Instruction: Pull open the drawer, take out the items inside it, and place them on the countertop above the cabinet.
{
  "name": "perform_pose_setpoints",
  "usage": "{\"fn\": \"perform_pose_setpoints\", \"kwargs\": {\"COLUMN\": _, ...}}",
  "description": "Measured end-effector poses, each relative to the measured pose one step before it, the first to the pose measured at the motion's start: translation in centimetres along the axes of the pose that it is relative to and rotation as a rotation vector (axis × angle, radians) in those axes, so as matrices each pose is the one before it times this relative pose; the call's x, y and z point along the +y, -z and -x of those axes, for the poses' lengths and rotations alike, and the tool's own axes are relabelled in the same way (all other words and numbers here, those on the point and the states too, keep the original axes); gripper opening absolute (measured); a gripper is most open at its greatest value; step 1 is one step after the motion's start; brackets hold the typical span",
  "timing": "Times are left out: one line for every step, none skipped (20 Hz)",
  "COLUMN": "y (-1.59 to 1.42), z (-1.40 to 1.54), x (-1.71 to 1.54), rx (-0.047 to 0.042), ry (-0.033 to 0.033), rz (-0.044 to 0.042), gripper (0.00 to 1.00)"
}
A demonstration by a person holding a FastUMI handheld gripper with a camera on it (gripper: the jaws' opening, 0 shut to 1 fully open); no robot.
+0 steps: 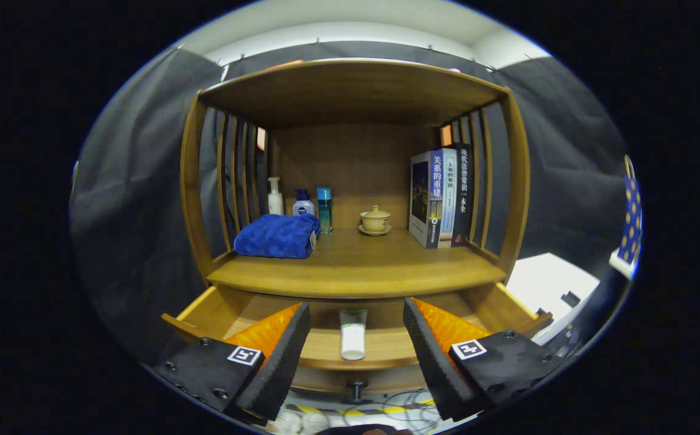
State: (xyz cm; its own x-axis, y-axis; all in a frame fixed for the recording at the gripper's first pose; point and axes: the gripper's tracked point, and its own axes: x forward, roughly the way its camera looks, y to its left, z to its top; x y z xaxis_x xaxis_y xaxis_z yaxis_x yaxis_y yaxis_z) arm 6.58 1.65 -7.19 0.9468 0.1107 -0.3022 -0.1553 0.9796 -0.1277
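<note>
The tube (353, 334) lies in the open drawer (325, 347) — between and just ahead of the fingers. The hand-held gripper (356, 338) points level at the cabinet, fingers spread apart, gripping nothing.

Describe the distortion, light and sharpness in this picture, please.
Gripper view: fisheye bends the cabinet posts outward; the shelf is evenly lit and sharp, the drawer dimmer; the tube lies between the open gripper fingers, clearly in focus.
</note>
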Motion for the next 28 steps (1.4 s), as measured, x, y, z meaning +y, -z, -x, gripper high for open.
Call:
{"fn": "perform_pose_setpoints", "kwargs": {"y": 0.345, "z": -1.168, "x": -0.117, "rx": 0.04543, "ry": 0.01094, "rz": 0.01870, "gripper": 0.98}}
{"fn": "perform_pose_setpoints", "kwargs": {"y": 0.404, "z": -1.076, "x": 0.156, "rx": 0.05052, "ry": 0.00001, "rz": 0.01277, "gripper": 0.98}}
{"fn": "perform_pose_setpoints", "kwargs": {"y": 0.353, "z": -1.194, "x": 0.137, "rx": 0.04692, "ry": 0.00157, "rz": 0.01071, "gripper": 0.98}}
{"fn": "perform_pose_setpoints", "kwargs": {"y": 0.250, "z": -0.975, "x": 0.021, "rx": 0.04635, "ry": 0.00092, "rz": 0.00510, "gripper": 0.99}}
{"fn": "perform_pose_setpoints", "kwargs": {"y": 0.290, "z": -1.129, "x": 0.327, "rx": 0.04264, "ry": -0.01004, "rz": -0.00482, "gripper": 0.99}}
{"fn": "perform_pose_setpoints", "kwargs": {"y": 0.390, "z": -1.049, "x": 0.409, "rx": 0.04469, "ry": -0.01282, "rz": -0.01046, "gripper": 0.99}}
{"fn": "perform_pose_setpoints", "kwargs": {"y": 0.349, "z": -0.899, "x": 0.256, "rx": 0.04829, "ry": -0.01103, "rz": -0.00505, "gripper": 0.99}}
{"fn": "perform_pose_setpoints", "kwargs": {"y": 0.382, "z": -1.019, "x": 0.358, "rx": 0.04700, "ry": -0.00584, "rz": 0.00296, "gripper": 0.99}}
{"fn": "perform_pose_setpoints", "kwargs": {"y": 0.525, "z": -0.900, "x": -0.156, "rx": 0.05271, "ry": 0.00359, "rz": 0.01658, "gripper": 0.99}}
{"fn": "perform_pose_setpoints", "kwargs": {"y": 0.579, "z": -0.852, "x": -0.175, "rx": 0.04876, "ry": 0.01020, "rz": 0.01422, "gripper": 0.99}}
{"fn": "perform_pose_setpoints", "kwargs": {"y": 0.759, "z": -0.936, "x": -0.082, "rx": 0.04699, "ry": 0.00489, "rz": 0.00789, "gripper": 0.99}}
{"fn": "perform_pose_setpoints", "kwargs": {"y": 0.568, "z": -0.680, "x": 0.038, "rx": 0.04670, "ry": -0.00294, "rz": 0.00469, "gripper": 0.99}}
{"fn": "perform_pose_setpoints", "kwargs": {"y": 0.625, "z": -0.722, "x": -0.004, "rx": 0.04211, "ry": -0.00213, "rz": -0.00604, "gripper": 1.00}}
{"fn": "perform_pose_setpoints", "kwargs": {"y": 0.618, "z": -0.682, "x": -0.028, "rx": 0.04011, "ry": -0.00125, "rz": -0.01489, "gripper": 0.99}}
{"fn": "perform_pose_setpoints", "kwargs": {"y": 0.784, "z": -0.816, "x": -0.154, "rx": 0.04210, "ry": -0.00084, "rz": -0.01290, "gripper": 0.98}}
{"fn": "perform_pose_setpoints", "kwargs": {"y": 0.589, "z": -0.610, "x": -0.029, "rx": 0.03299, "ry": 0.00351, "rz": -0.00773, "gripper": 0.97}}
{"fn": "perform_pose_setpoints", "kwargs": {"y": 0.233, "z": -0.601, "x": -0.186, "rx": 0.02779, "ry": 0.00441, "rz": -0.00044, "gripper": 0.97}}
{"fn": "perform_pose_setpoints", "kwargs": {"y": 0.140, "z": -0.357, "x": -0.053, "rx": 0.02141, "ry": 0.00451, "rz": -0.00123, "gripper": 0.96}}
{"fn": "perform_pose_setpoints", "kwargs": {"y": 0.382, "z": -0.692, "x": -0.261, "rx": 0.02530, "ry": 0.00574, "rz": -0.00039, "gripper": 0.95}}
{"fn": "perform_pose_setpoints", "kwargs": {"y": 0.303, "z": -0.354, "x": -0.117, "rx": 0.02360, "ry": -0.00213, "rz": -0.00739, "gripper": 0.92}}
{"fn": "perform_pose_setpoints", "kwargs": {"y": 0.222, "z": -0.454, "x": 0.127, "rx": 0.02156, "ry": -0.00534, "rz": -0.01031, "gripper": 0.88}}
{"fn": "perform_pose_setpoints", "kwargs": {"y": 0.370, "z": -0.463, "x": 0.251, "rx": 0.02405, "ry": -0.00648, "rz": -0.00965, "gripper": 0.86}}
{"fn": "perform_pose_setpoints", "kwargs": {"y": 0.267, "z": -0.361, "x": 0.172, "rx": 0.02104, "ry": -0.00239, "rz": -0.00132, "gripper": 0.84}}
{"fn": "perform_pose_setpoints", "kwargs": {"y": 0.344, "z": -0.269, "x": 0.316, "rx": 0.02100, "ry": -0.00323, "rz": 0.00568, "gripper": 0.82}}
{"fn": "perform_pose_setpoints", "kwargs": {"y": 0.300, "z": -0.290, "x": 0.487, "rx": 0.01565, "ry": -0.00693, "rz": 0.00483, "gripper": 0.80}}
{"fn": "perform_pose_setpoints", "kwargs": {"y": 0.273, "z": -0.134, "x": 0.423, "rx": 0.01585, "ry": -0.00686, "rz": 0.00516, "gripper": 0.78}}
{"fn": "perform_pose_setpoints", "kwargs": {"y": -0.247, "z": 0.270, "x": 0.502, "rx": 0.00039, "ry": -0.01346, "rz": -0.00788, "gripper": 0.72}}
{"fn": "perform_pose_setpoints", "kwargs": {"y": -0.072, "z": 0.086, "x": 0.176, "rx": 0.01000, "ry": -0.00217, "rz": -0.00562, "gripper": 0.66}}
